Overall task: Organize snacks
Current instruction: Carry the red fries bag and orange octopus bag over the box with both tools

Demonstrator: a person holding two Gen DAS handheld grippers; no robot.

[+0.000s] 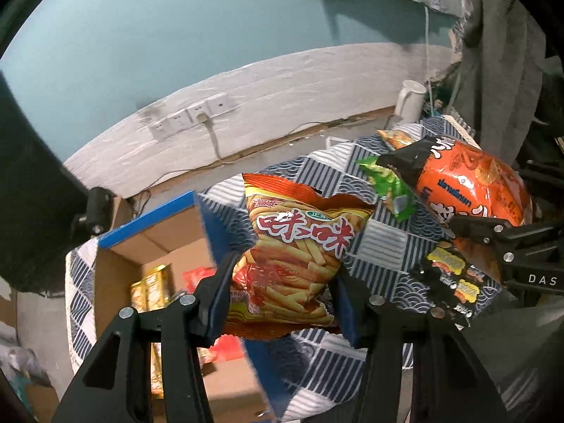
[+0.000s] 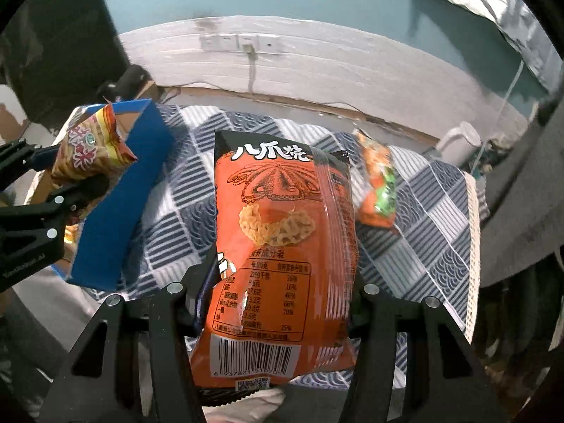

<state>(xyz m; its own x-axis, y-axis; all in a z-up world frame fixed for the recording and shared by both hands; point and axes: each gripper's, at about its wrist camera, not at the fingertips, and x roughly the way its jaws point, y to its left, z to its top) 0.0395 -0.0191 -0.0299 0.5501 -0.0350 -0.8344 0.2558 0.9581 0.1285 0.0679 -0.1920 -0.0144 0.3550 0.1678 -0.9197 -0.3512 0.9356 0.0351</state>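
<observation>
My left gripper (image 1: 283,282) is shut on a red and yellow bag of fry-shaped snacks (image 1: 299,246), held in the air beside an open cardboard box with blue sides (image 1: 116,243). In the right wrist view that bag (image 2: 88,151) hangs over the box's blue wall (image 2: 120,197). My right gripper (image 2: 282,282) is shut on an orange bag with an octopus drawing (image 2: 282,232), lifted above the table; in the left wrist view this orange bag (image 1: 472,190) is at the right. Gold and red packets (image 1: 155,285) lie inside the box.
A checked blue and white cloth (image 2: 187,211) covers the table. On it lie a green and orange packet (image 2: 380,183), a small green packet (image 1: 391,183) and a black packet (image 1: 451,275). A white kettle (image 2: 458,144) stands at the far right corner, by the wall with sockets (image 2: 243,44).
</observation>
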